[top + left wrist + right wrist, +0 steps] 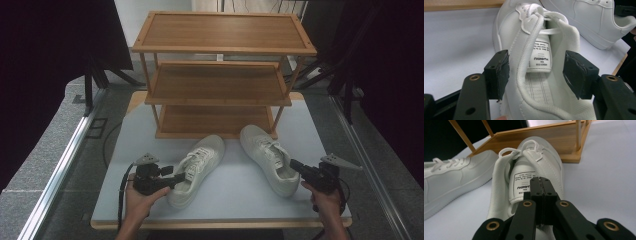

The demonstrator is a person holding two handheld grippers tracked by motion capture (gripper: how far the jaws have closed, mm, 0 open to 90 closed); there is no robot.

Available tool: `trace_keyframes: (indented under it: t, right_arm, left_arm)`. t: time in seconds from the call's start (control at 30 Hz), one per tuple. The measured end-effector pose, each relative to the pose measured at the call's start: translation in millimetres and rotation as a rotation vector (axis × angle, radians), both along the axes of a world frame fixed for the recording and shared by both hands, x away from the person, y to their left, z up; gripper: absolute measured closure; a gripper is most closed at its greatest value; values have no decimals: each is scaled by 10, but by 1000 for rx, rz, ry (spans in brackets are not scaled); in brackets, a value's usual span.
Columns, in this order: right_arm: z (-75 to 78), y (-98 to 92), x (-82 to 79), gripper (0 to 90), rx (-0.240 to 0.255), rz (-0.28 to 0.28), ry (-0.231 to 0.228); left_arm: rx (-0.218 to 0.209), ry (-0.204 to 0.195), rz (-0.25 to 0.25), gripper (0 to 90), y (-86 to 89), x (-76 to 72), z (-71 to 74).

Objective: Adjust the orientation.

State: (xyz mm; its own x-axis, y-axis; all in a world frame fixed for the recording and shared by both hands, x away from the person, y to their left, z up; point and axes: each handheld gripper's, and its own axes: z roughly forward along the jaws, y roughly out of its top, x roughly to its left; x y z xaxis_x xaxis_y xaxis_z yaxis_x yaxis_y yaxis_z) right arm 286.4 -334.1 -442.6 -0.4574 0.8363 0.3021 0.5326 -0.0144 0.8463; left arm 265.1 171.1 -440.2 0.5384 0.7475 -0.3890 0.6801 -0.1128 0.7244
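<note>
2 white sneakers sit before a 3-tier bamboo shoe rack (223,75). The left gripper (537,75), jaws apart, straddles the left sneaker's (197,167) collar, unclamped. The right gripper (540,185), jaws together and empty, points into the right sneaker's (270,157) opening. Likely next: clamp, lift, shelve.

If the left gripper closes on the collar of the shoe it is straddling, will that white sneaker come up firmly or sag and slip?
The left sneaker has a padded fabric collar, so it will probably squash under the left gripper. Gripped at the heel, the toe would likely droop. It looks light, and the mesh should resist slipping.
</note>
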Motion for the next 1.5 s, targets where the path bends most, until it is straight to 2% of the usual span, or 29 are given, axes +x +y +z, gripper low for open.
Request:
trace_keyframes:
  t: [0.03,0.07,0.1,0.13,0.17,0.2,0.23,0.27,0.3,0.33,0.37,0.4,0.43,0.5,0.53,0.57,0.7,0.73,1.07,1.3,1.37,1.4,1.47,1.5]
  right_arm:
    - [11,22,-1,882,-15,-2,-5]
    - [32,47,-13,812,-30,-3,-11]
    - [64,88,-29,801,-45,14,-18]
    - [108,149,-58,794,-70,25,-33]
    - [205,294,-115,804,-115,62,-65]
    - [245,371,-141,810,-132,86,-73]
    - [245,371,-141,810,-132,86,-73]
    - [280,516,-179,822,-184,109,-64]
    - [273,570,-194,833,-216,102,-57]
    - [273,570,-194,833,-216,102,-57]
    - [253,603,-203,842,-244,88,-47]
    - [220,618,-210,851,-263,68,-38]
    - [144,592,-226,872,-272,19,-23]
    - [105,563,-231,873,-272,-1,-11]
    - [88,505,-246,886,-238,-25,-21]
    - [88,505,-246,886,-238,-25,-21]
    - [104,548,-260,892,-295,-16,-20]
    - [116,540,-257,893,-305,-15,-5]
    - [181,382,-304,893,-354,-22,13]
    - [193,348,-343,893,-317,13,16]
    - [180,341,-331,893,-262,58,28]
    - [180,341,-331,893,-262,58,28]
    - [169,353,-333,893,-227,90,41]
    - [165,369,-336,893,-228,93,37]
  left_arm:
    - [-1,-1,4,379,7,0,-3]
    - [-2,-1,7,380,16,0,-5]
    - [-1,-3,9,380,27,3,-5]
    - [-4,-3,13,380,35,3,-5]
    - [-6,-4,18,380,51,1,0]
    - [-6,-4,18,379,51,1,0]
    - [-7,-8,16,379,59,0,3]
    - [-15,-5,17,379,61,-6,9]
    - [-18,-11,17,379,63,-17,24]
    - [-18,-11,17,379,63,-17,24]
    - [-18,-13,17,379,61,-23,32]
    - [-19,-15,15,379,60,-27,41]
    - [-20,-19,14,379,53,-31,53]
    - [-20,-18,13,379,50,-31,55]
    - [-20,-18,11,379,45,-28,54]
    - [-19,-17,10,379,40,-24,50]
    - [-11,-10,5,379,25,-19,35]
    - [-11,-11,5,379,25,-20,34]
    - [-17,-17,16,379,68,-33,53]
    - [-15,-16,8,379,49,-30,48]
    - [-12,-11,6,379,32,-21,34]
    - [-12,-11,6,379,32,-21,34]
    - [-9,-9,2,379,17,-18,27]
    - [-8,-9,1,379,11,-18,26]
